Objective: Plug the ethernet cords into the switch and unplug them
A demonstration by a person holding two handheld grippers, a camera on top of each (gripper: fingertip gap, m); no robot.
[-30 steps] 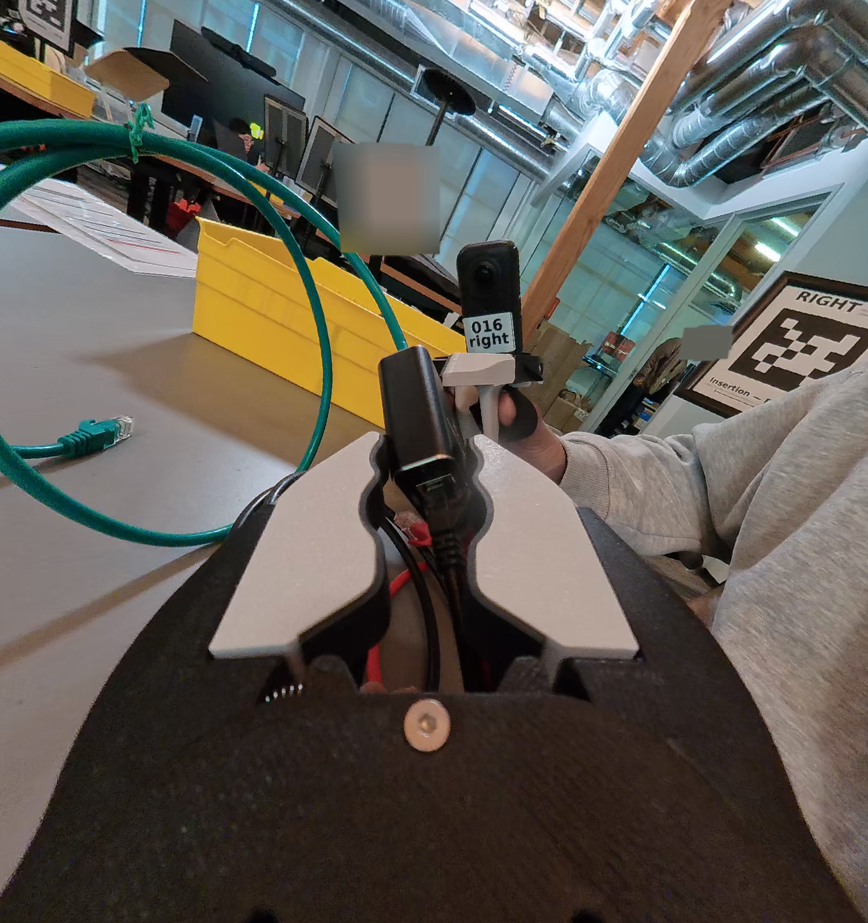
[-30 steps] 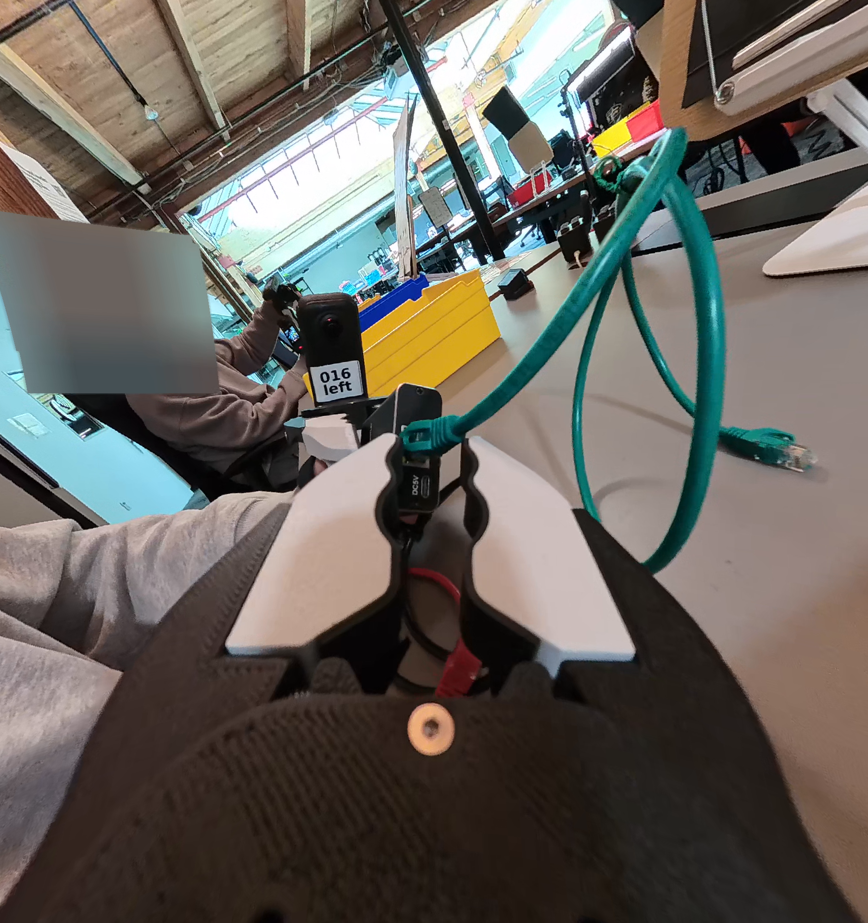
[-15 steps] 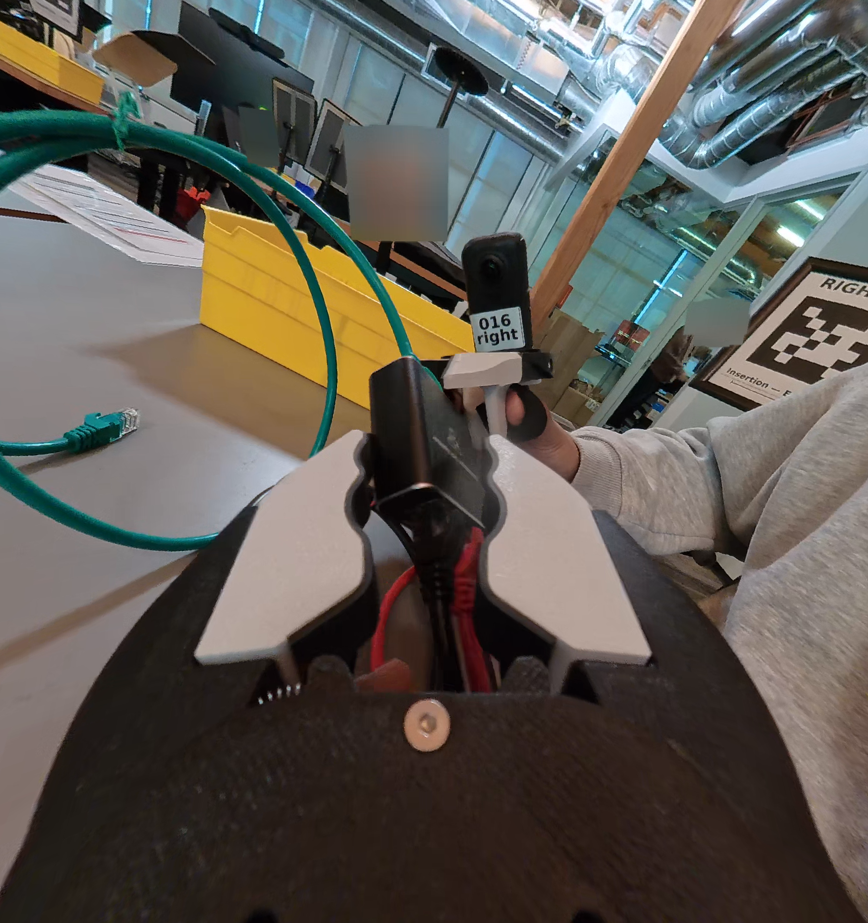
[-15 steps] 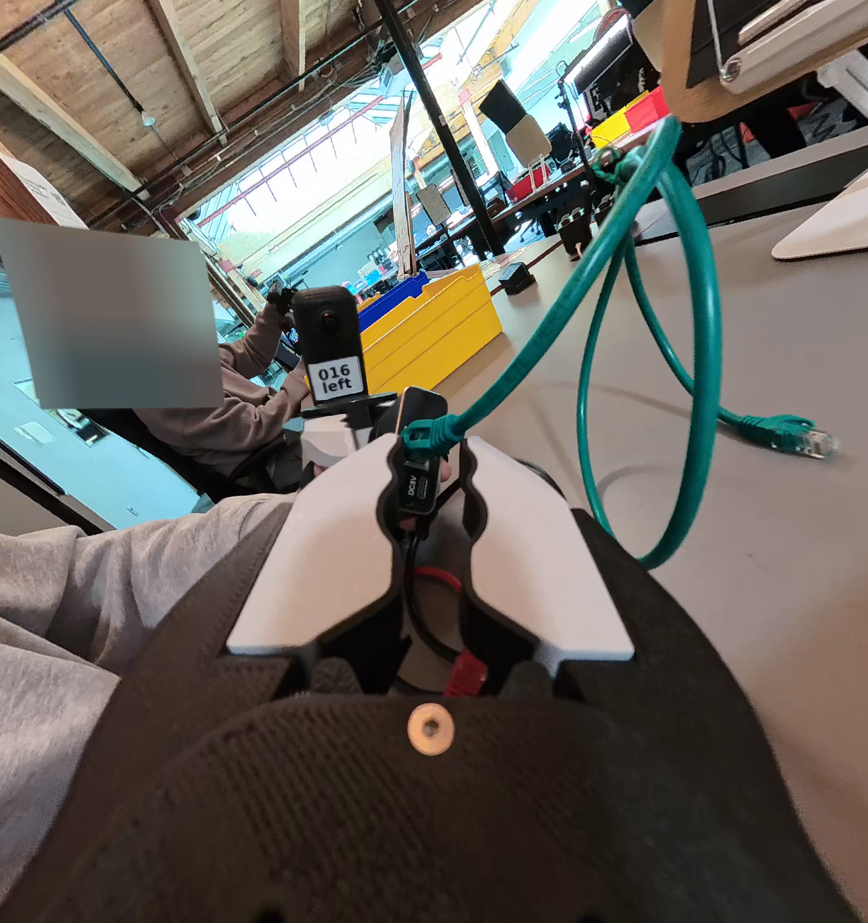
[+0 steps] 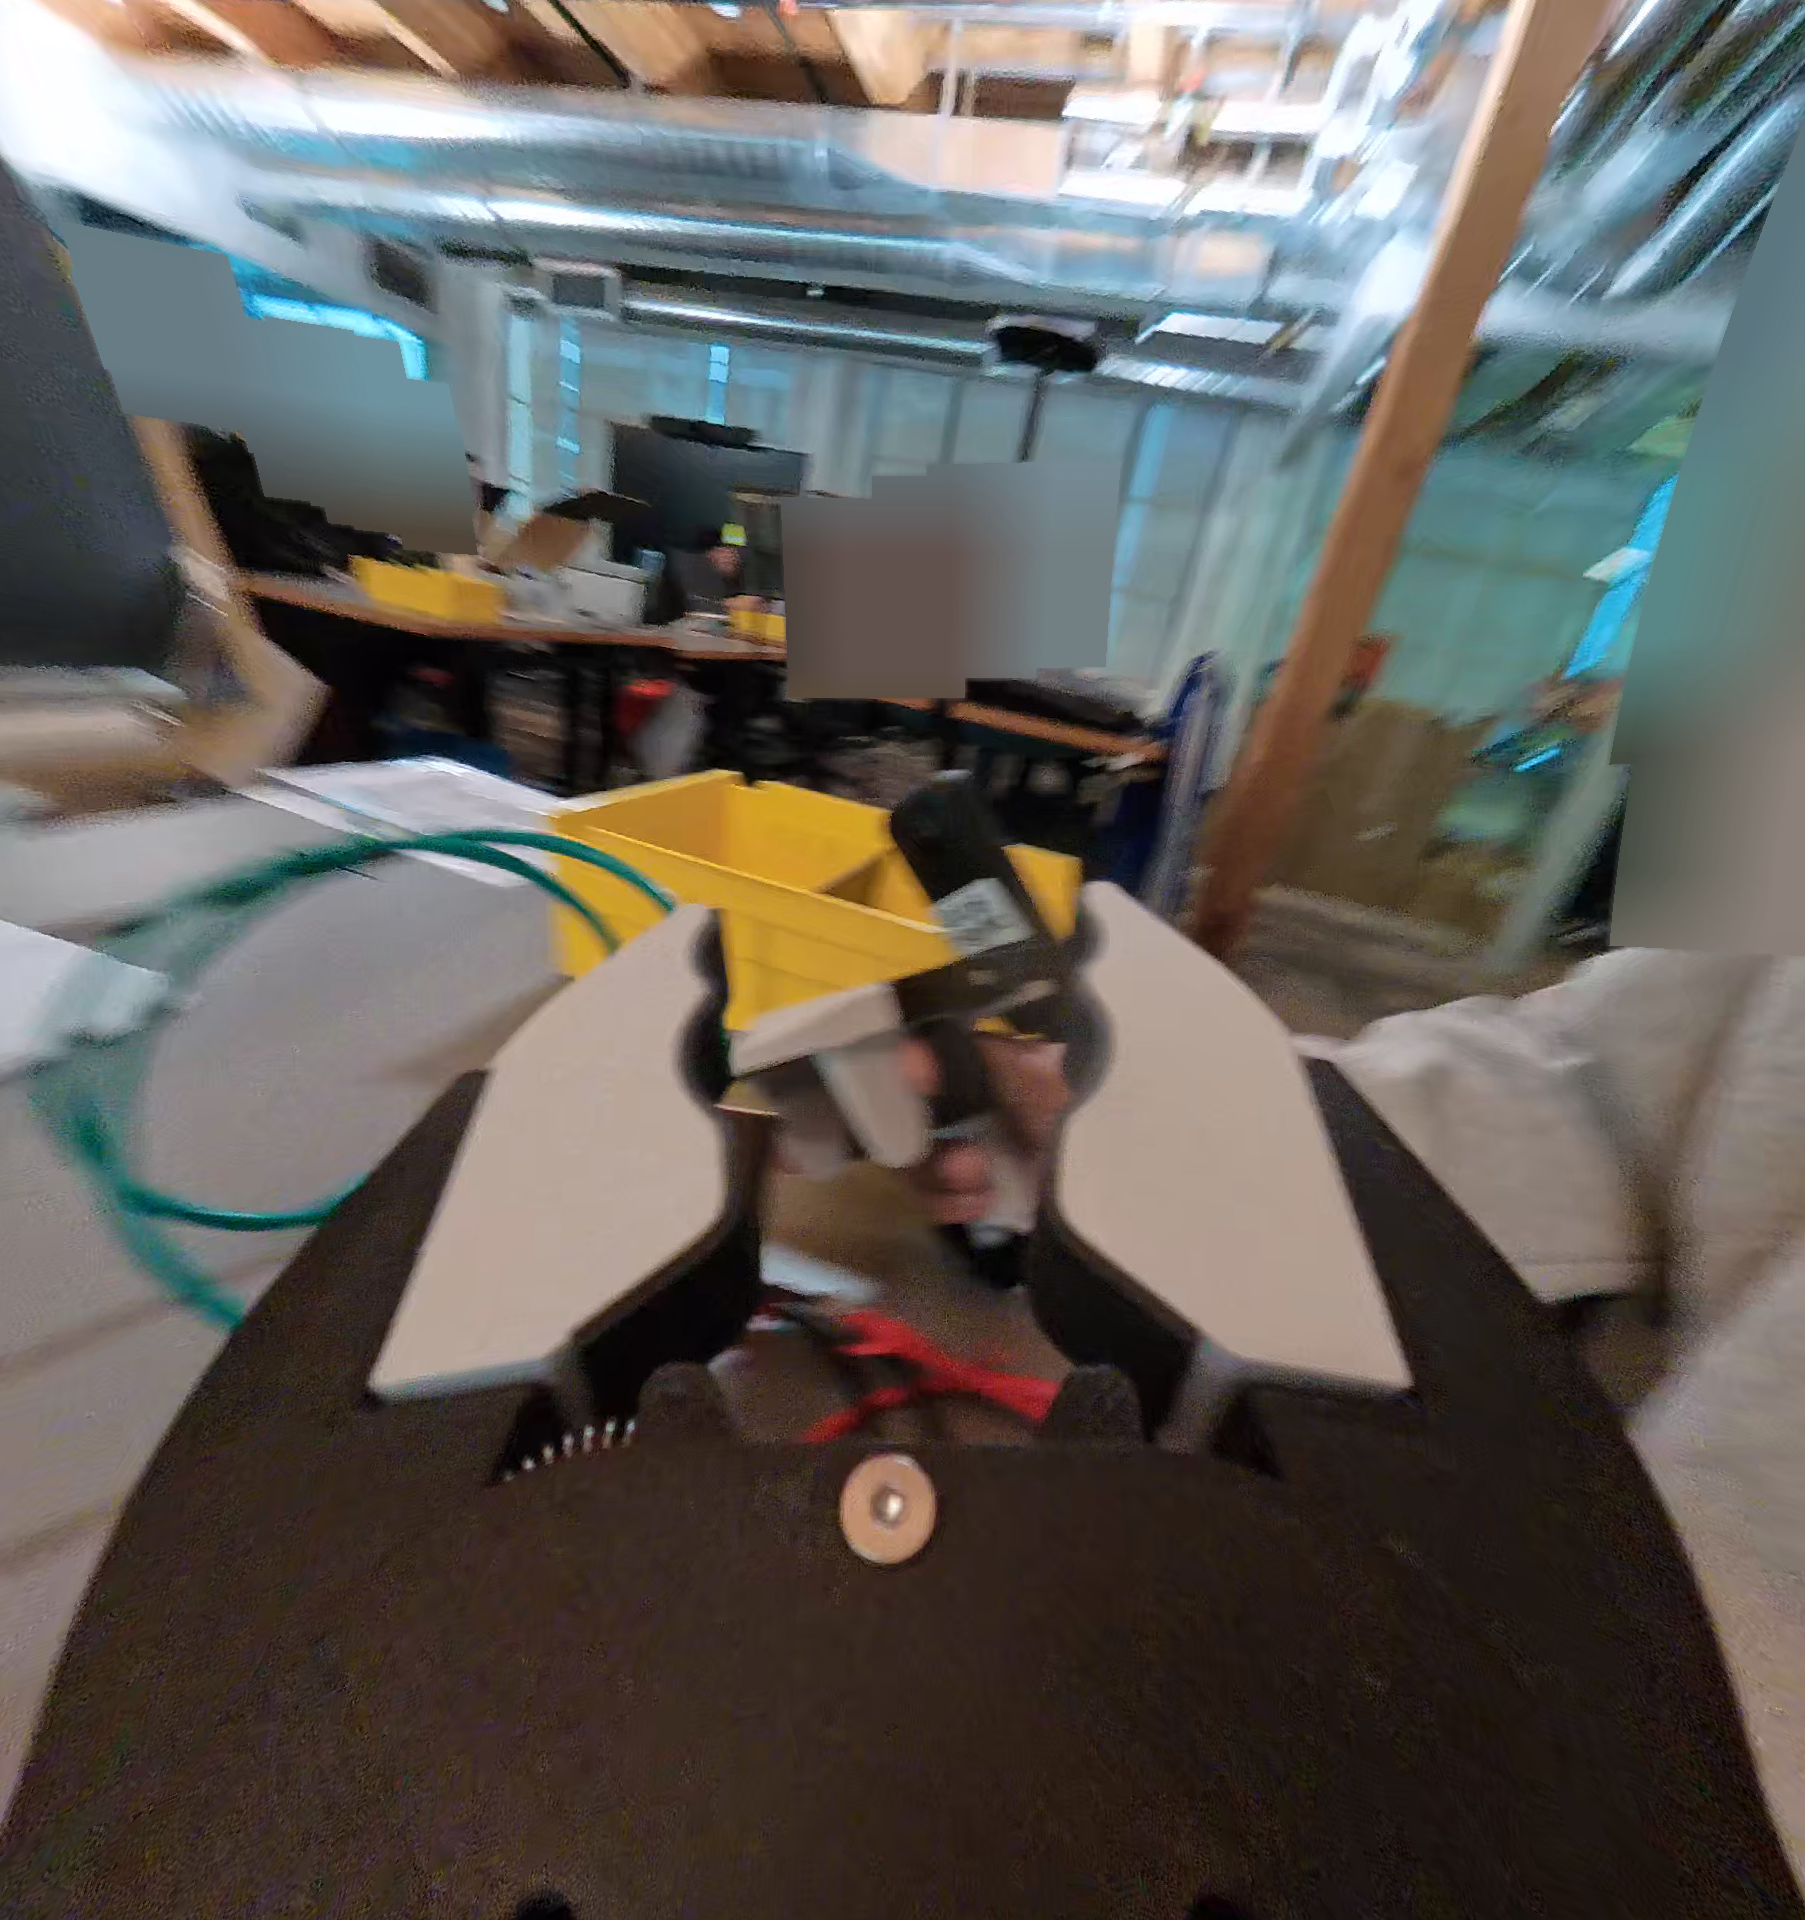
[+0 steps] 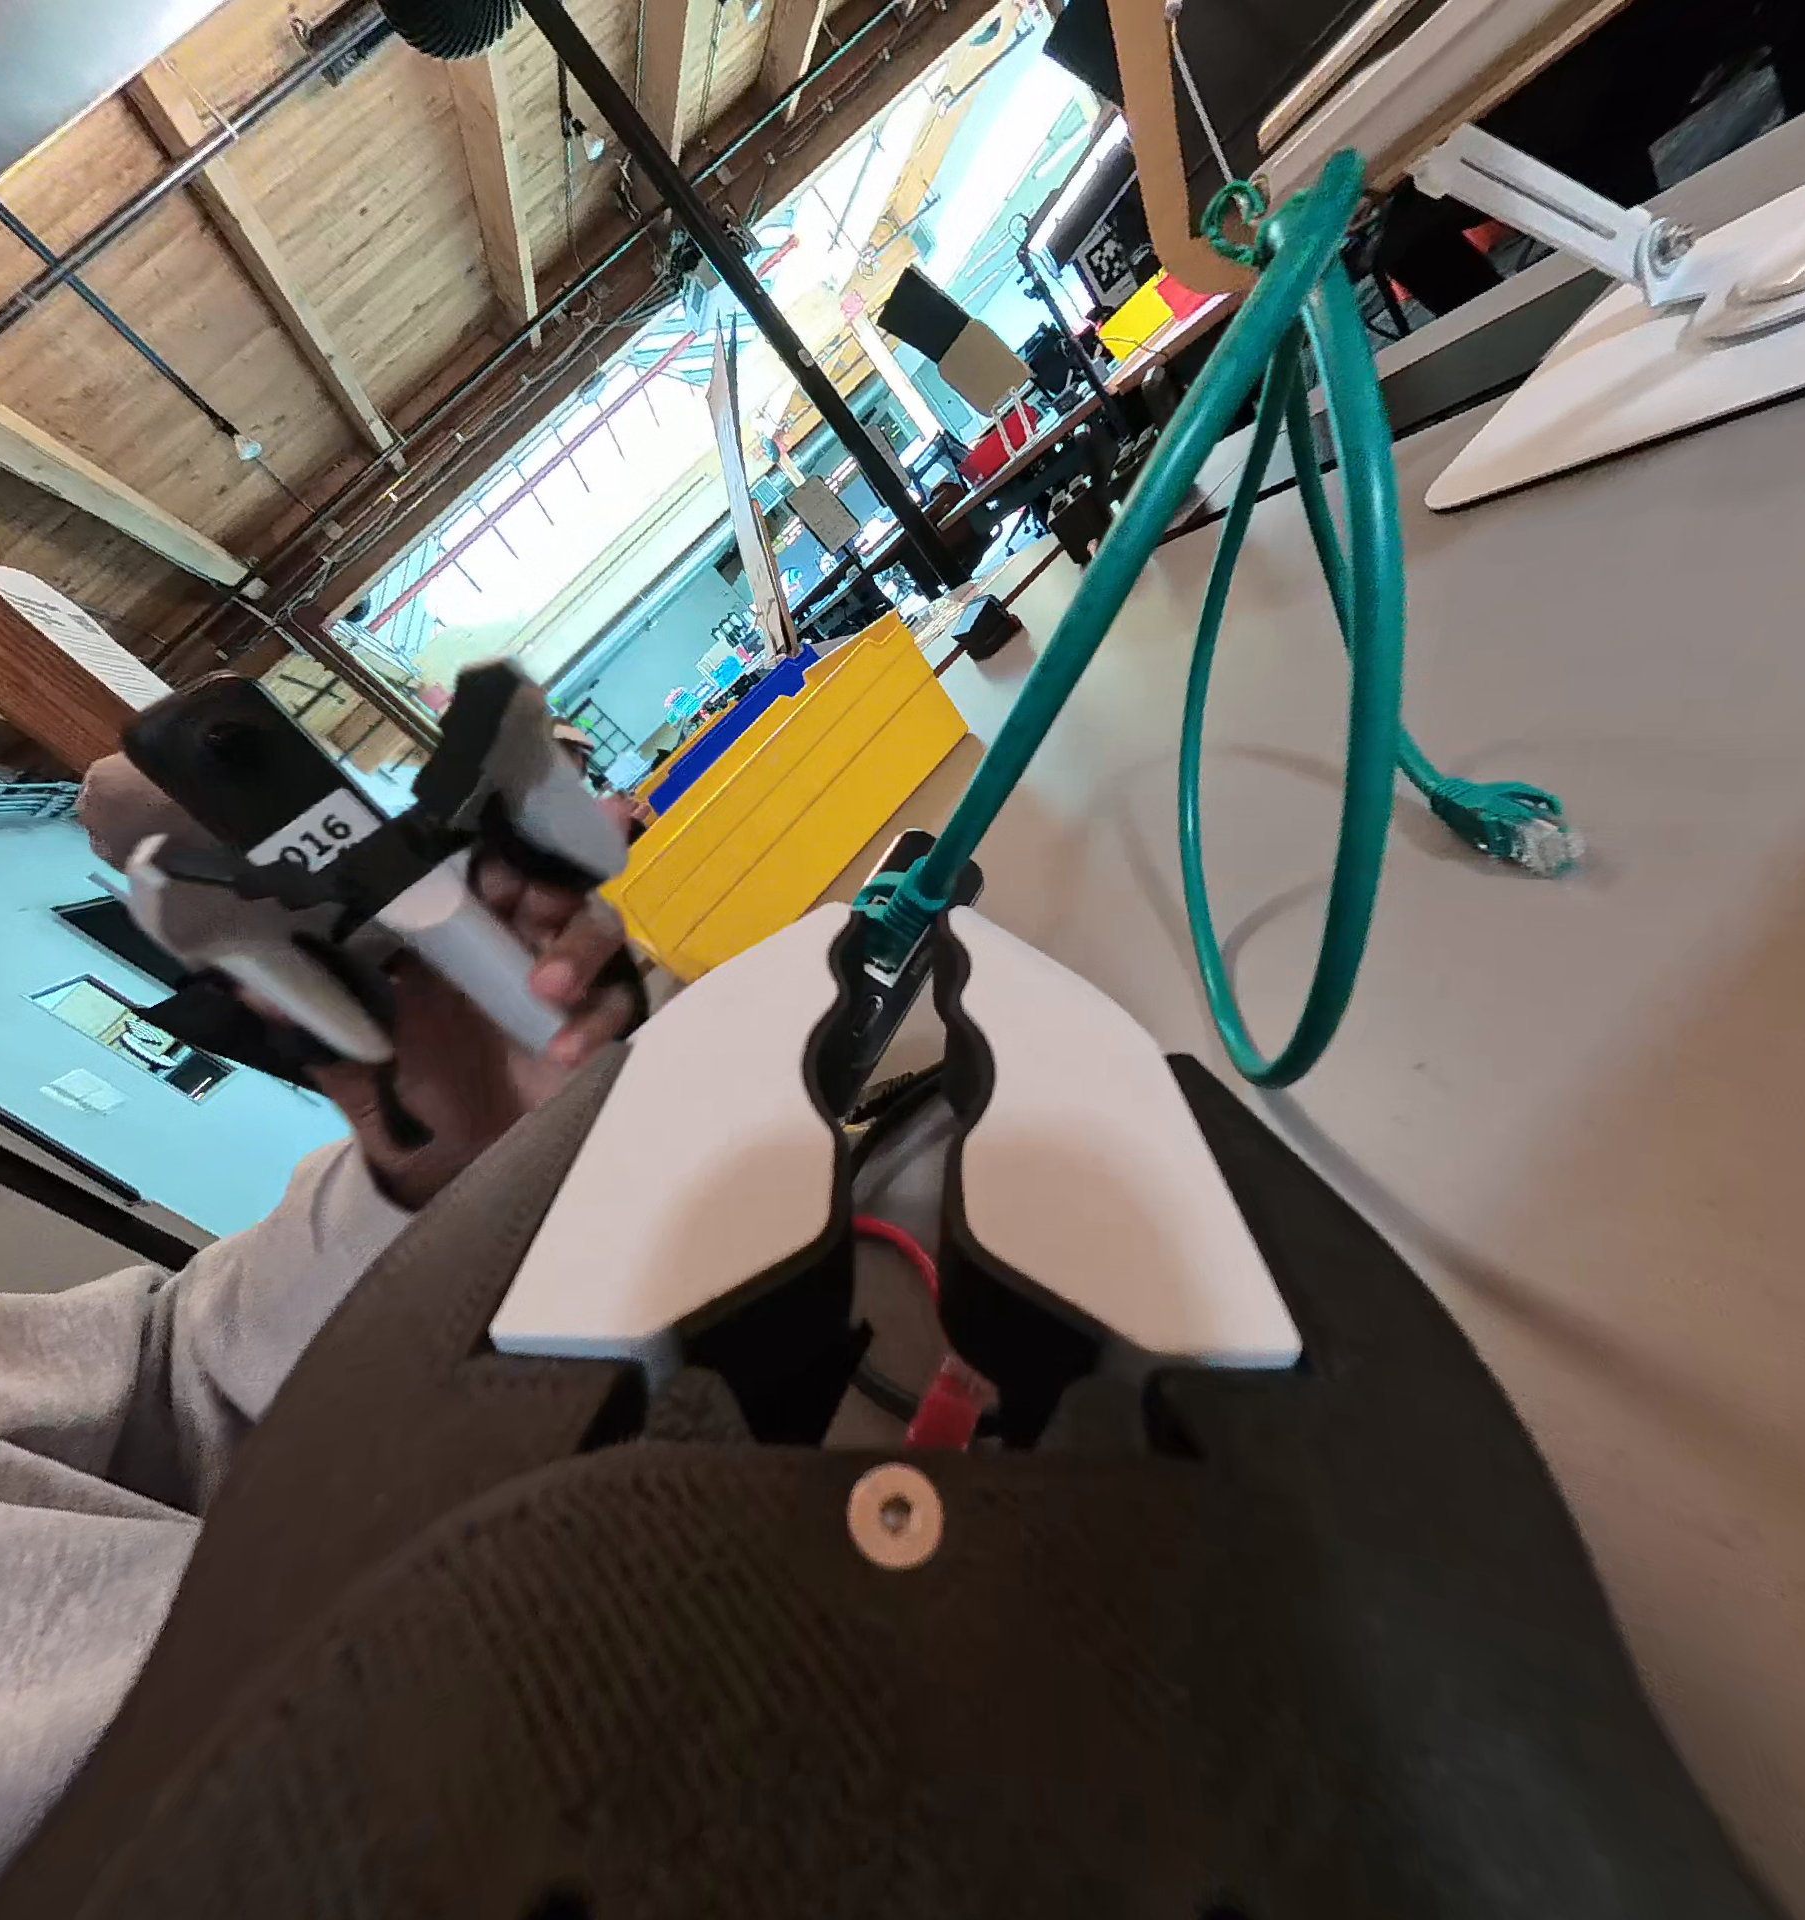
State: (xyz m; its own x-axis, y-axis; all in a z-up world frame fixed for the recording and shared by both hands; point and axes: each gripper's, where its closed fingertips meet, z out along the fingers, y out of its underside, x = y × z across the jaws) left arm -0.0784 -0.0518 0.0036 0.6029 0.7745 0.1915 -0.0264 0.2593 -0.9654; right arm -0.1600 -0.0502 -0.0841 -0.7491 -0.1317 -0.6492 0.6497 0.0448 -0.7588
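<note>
- Left wrist view: left gripper (image 5: 893,997) spread wide, nothing between its jaws; beyond the gap, the other handheld unit carries a white label, blurred past reading. Green ethernet cord (image 5: 254,1049) smears off to the jaws' left.
- Right wrist view: right gripper (image 6: 882,987) clenched on the black switch (image 6: 893,971), mostly hidden between the fingers; cord plugged into its top, free plug (image 6: 1500,826) lying right of the jaws on the table (image 6: 1604,935).

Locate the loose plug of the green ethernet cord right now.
In the right wrist view, the loose green plug lies on the grey table at far right, beyond the cord's hanging loop.
</note>
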